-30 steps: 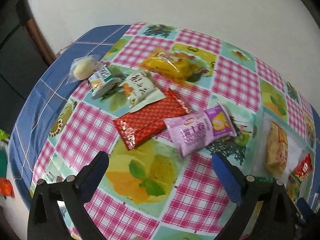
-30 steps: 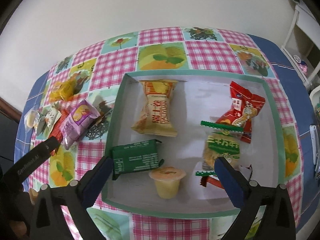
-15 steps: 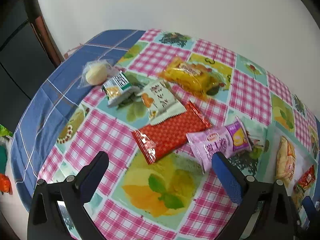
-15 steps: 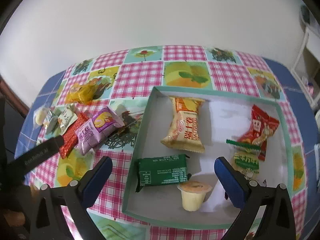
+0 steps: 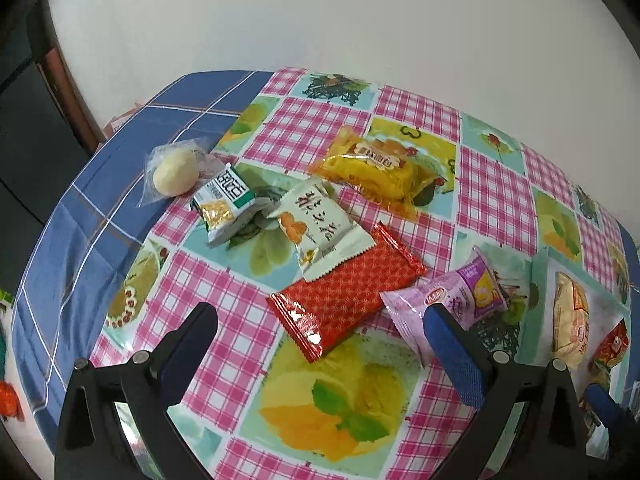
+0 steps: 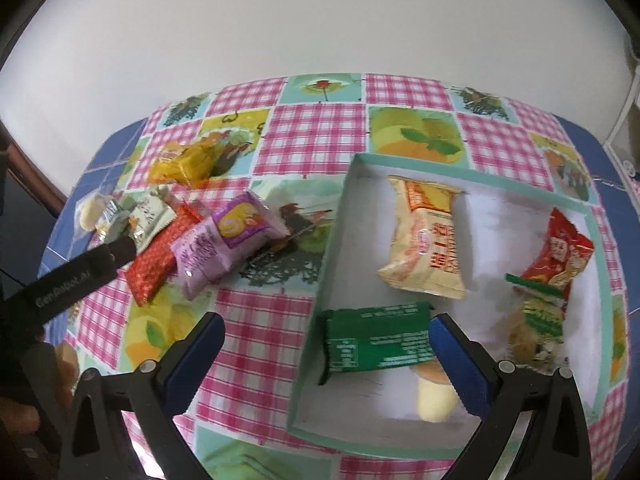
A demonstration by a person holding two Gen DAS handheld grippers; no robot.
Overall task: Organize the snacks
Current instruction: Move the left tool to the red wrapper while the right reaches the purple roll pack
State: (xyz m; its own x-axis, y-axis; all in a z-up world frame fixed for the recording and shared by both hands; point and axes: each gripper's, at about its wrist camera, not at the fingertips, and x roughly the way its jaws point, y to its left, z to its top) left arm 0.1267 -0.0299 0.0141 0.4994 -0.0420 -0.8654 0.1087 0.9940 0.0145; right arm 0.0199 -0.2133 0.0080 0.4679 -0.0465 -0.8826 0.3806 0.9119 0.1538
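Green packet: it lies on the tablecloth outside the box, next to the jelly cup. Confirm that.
Not outside. The right wrist view shows the green packet lying inside the box, on its white floor, next to the jelly cup as you say.

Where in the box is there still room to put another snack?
The teal-rimmed white box has bare floor in the middle, between the cream yellow-topped packet and the red packet, and along its far wall. The near end is crowded: the dark green packet, the jelly cup and the green-striped clear packet sit there.
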